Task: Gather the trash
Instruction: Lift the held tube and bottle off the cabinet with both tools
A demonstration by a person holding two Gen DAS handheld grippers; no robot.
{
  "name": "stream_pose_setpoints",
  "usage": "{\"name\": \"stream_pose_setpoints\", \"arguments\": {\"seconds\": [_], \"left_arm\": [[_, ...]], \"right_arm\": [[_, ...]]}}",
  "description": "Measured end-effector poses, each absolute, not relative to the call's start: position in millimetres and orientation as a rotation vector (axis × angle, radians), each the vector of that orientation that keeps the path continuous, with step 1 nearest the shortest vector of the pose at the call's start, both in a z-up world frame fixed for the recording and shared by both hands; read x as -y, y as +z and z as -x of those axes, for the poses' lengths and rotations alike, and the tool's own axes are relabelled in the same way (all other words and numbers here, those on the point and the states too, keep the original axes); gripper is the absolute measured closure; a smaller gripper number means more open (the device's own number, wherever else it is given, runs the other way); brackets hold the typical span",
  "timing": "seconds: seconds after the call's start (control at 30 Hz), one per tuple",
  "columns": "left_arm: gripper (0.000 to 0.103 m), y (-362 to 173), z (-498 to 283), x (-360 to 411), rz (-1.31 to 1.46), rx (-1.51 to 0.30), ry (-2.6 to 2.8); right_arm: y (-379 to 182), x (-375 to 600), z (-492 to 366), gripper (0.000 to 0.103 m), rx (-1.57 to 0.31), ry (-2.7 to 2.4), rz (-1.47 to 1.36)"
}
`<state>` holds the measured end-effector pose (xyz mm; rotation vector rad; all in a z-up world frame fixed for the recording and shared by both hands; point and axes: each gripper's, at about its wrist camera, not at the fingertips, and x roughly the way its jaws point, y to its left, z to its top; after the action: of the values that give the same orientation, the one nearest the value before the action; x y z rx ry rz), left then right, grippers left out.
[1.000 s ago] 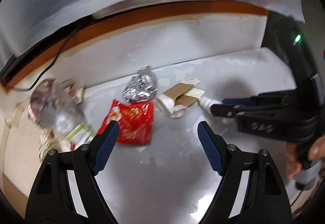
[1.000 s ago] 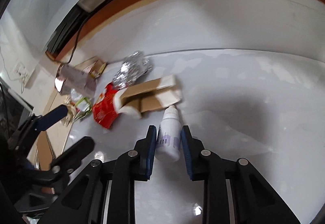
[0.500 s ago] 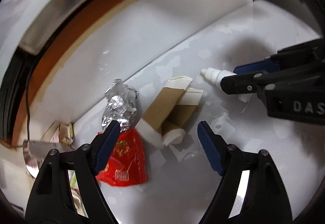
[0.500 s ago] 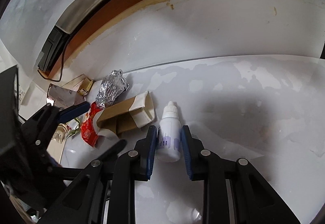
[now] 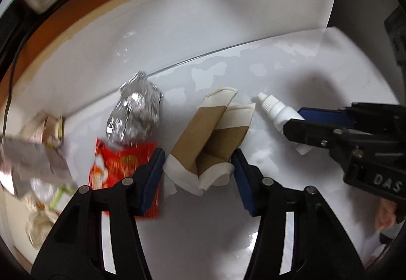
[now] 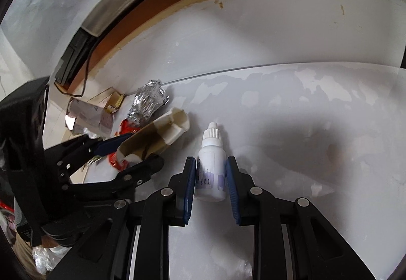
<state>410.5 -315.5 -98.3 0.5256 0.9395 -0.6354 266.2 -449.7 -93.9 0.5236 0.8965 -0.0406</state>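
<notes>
Left hand-held gripper [image 5: 196,168] jaws apart, straddling the crushed brown-and-white cardboard tube [image 5: 208,143] on the white surface [image 5: 291,72]. Centre, then close on the brown middle. Right hand-held gripper [image 6: 211,178] clamped on the small white dropper bottle [image 6: 212,165].

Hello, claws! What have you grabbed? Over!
Right claw shut on dropper bottle. Left claw open around crushed paper cup. Foil ball, red wrapper waiting. Nothing blocking.
</notes>
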Motion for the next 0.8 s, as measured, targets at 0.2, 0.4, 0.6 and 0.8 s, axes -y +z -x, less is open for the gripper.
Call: {"name": "stream_pose_setpoints", "arguments": {"seconds": [0.2, 0.4, 0.6, 0.8], "left_arm": [[0.052, -69, -361, 279, -0.439, -0.906, -0.605], [0.052, -38, -283, 226, -0.368, -0.857, -0.540], [0.052, -34, -203, 158, -0.250, -0.833, -0.424], [0.052, -64, -148, 90, -0.111, -0.844, -0.272]], "right_arm": [[-87, 434, -237, 0.080, -0.893, 0.010, -0.560], [-68, 388, -193, 0.080, -0.867, 0.145, -0.568], [-49, 332, -149, 0.080, -0.844, 0.291, -0.546], [-38, 264, -107, 0.080, -0.850, 0.388, -0.416]]}}
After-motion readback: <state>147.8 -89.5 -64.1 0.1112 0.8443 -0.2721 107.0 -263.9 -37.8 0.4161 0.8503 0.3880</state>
